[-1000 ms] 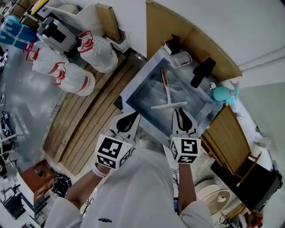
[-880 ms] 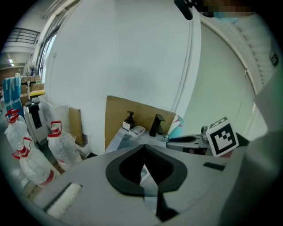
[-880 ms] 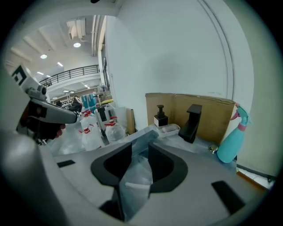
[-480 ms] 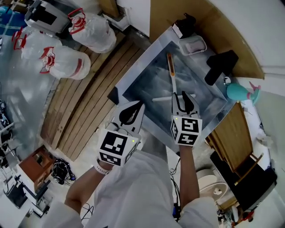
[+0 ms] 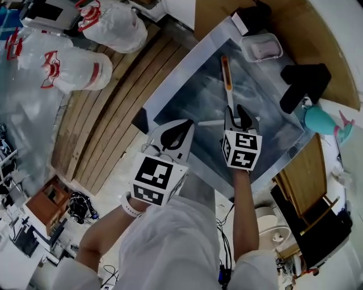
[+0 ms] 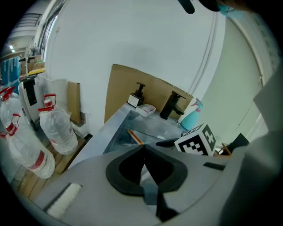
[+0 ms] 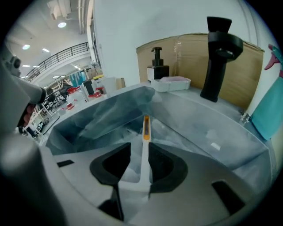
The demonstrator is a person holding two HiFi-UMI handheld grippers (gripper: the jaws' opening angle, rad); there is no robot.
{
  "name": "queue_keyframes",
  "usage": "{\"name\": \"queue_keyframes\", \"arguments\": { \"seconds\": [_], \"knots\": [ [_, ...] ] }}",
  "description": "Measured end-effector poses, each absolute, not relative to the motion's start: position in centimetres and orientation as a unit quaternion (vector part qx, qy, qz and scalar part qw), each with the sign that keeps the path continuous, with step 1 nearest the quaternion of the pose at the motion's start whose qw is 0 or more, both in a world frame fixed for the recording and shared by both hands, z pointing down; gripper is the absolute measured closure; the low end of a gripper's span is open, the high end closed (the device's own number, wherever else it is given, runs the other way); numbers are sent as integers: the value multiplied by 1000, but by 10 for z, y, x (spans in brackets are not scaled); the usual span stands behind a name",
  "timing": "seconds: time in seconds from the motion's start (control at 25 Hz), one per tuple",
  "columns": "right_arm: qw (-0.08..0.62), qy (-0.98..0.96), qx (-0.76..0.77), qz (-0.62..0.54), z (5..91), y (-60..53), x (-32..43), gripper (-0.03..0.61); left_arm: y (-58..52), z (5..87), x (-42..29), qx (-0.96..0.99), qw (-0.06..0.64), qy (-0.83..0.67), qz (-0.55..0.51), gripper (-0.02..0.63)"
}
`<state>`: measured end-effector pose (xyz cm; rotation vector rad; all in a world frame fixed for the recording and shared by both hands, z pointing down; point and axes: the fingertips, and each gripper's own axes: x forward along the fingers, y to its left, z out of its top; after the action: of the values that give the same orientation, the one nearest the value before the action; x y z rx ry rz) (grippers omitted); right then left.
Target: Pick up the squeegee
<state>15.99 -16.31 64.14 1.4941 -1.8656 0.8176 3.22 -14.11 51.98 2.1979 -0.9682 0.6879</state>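
Observation:
A white squeegee [image 5: 227, 85] with an orange handle end lies in the steel sink [image 5: 170, 85], its blade crosswise nearer to me. My right gripper [image 5: 240, 113] is open and low over it. In the right gripper view the handle [image 7: 145, 132] runs between the jaws of that gripper [image 7: 140, 148], with a gap showing on the left side. My left gripper [image 5: 184, 123] is shut and empty above the sink's near left rim. In the left gripper view its jaws [image 6: 143, 148] meet, with the sink [image 6: 106, 128] beyond.
A black faucet [image 5: 303, 85], a soap dish [image 5: 261, 48] and a black dispenser [image 5: 249, 17] stand along the sink's far side. A teal spray bottle [image 5: 320, 122] is at the right. Large water bottles [image 5: 74, 68] sit on wooden slats [image 5: 108, 124] at the left.
Both grippers have come down toward the sink. The right one moved forward over the squeegee's blade, opened its jaws, and now straddles the handle. The left stayed shut.

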Motion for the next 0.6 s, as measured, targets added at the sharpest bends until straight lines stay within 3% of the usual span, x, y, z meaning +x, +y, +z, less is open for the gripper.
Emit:
{"name": "queue_keyframes", "arguments": {
  "seconds": [0.44, 0.6],
  "knots": [
    [339, -682, 559, 327, 703, -161, 167, 466, -149, 550, 38, 823, 342, -369, 265, 609],
    [352, -671, 564, 328, 710, -161, 167, 505, -147, 551, 38, 821, 346, -371, 262, 609]
  ]
}}
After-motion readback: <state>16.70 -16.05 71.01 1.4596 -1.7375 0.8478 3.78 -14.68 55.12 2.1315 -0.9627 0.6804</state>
